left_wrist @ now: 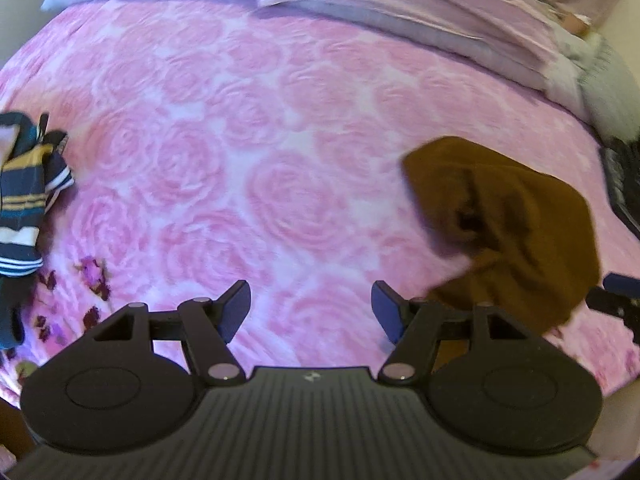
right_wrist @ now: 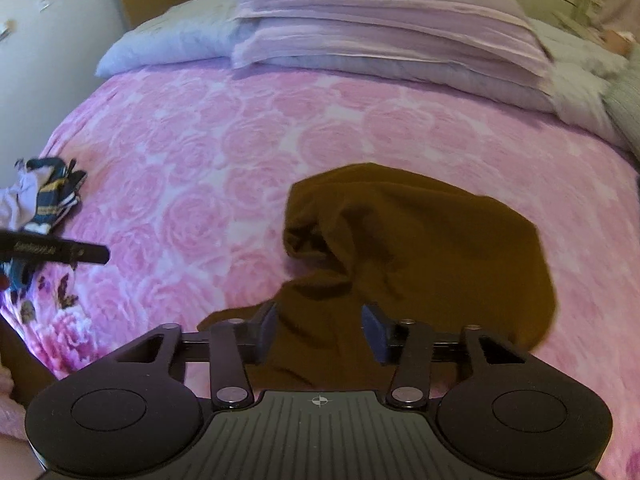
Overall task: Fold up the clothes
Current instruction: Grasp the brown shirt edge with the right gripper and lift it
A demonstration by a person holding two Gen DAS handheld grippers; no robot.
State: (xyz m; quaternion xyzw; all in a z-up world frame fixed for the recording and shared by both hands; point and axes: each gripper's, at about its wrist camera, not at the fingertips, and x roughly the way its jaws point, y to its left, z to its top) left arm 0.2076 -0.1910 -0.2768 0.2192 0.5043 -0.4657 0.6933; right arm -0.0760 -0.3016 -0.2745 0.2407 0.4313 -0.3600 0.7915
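A crumpled brown garment (right_wrist: 420,240) lies on the pink rose bedspread (right_wrist: 192,152). My right gripper (right_wrist: 320,330) hangs just over its near edge, and the brown cloth fills the gap between the two spread fingers, with no pad seen pressing on it. In the left wrist view the same brown garment (left_wrist: 512,232) lies to the right of my left gripper (left_wrist: 312,312), which stands open over bare bedspread (left_wrist: 240,140) with nothing between its fingers. A navy, yellow and white striped garment (left_wrist: 24,200) is bunched at the bed's left edge.
Stacked lilac bedding (right_wrist: 380,28) and a pale blue pillow (right_wrist: 168,40) line the head of the bed. The left gripper's body (right_wrist: 56,254) shows at the left of the right wrist view, near the striped garment (right_wrist: 52,196). A pale wall stands to the left.
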